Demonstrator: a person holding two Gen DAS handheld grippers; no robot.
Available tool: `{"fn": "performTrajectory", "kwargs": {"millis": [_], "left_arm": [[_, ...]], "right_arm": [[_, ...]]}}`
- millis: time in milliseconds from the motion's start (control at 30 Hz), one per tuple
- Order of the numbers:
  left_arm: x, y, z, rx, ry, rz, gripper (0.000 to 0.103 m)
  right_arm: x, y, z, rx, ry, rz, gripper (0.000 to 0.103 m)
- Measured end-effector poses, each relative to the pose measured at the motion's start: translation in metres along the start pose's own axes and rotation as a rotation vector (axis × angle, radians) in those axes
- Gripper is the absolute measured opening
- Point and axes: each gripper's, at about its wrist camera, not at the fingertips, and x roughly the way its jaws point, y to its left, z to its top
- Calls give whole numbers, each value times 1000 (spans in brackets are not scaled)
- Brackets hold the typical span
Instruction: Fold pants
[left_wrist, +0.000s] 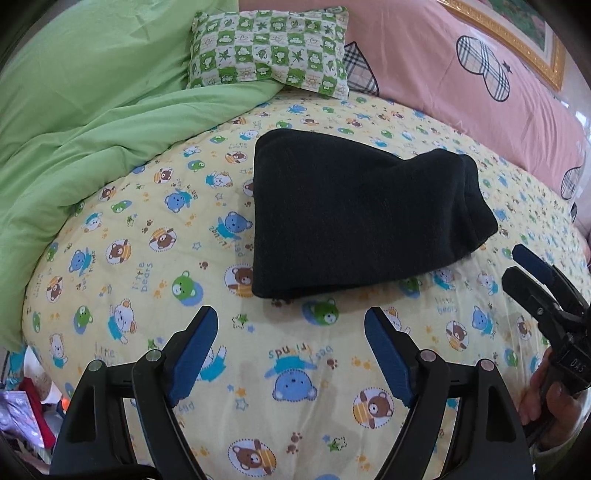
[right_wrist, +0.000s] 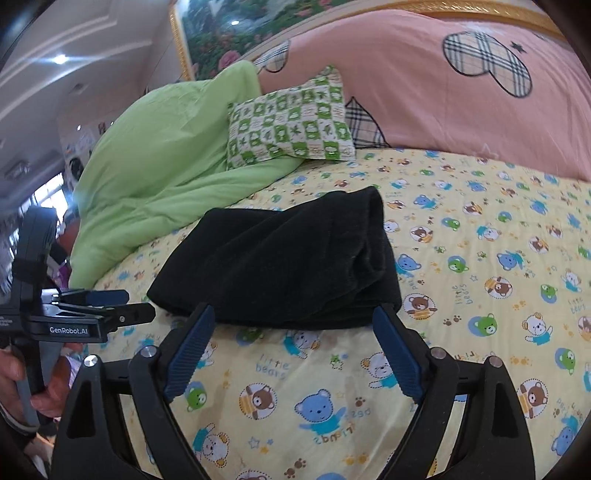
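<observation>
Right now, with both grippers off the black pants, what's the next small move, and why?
Probably just pull both hands back and stop. The black pants already lie as a compact folded bundle on the bear-print sheet, and the left gripper and right gripper stand open with nothing between the jaws. One loose edge might merit a light press, but that is hard to judge.

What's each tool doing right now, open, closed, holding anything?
Left tool: open, empty, short of the folded black pants.
Right tool: open, empty, pants lie just beyond its fingertips.
</observation>
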Motion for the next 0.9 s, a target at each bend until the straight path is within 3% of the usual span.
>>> {"fn": "performTrajectory", "kwargs": {"millis": [333, 900], "left_arm": [[-7, -4, -9, 13, -10, 24, 84], [-2, -8, -16, 21, 11, 44, 85]], "right_arm": [[5, 16, -4, -86, 32, -41, 93], [13, 15, -6, -76, 68, -35, 95]]}}
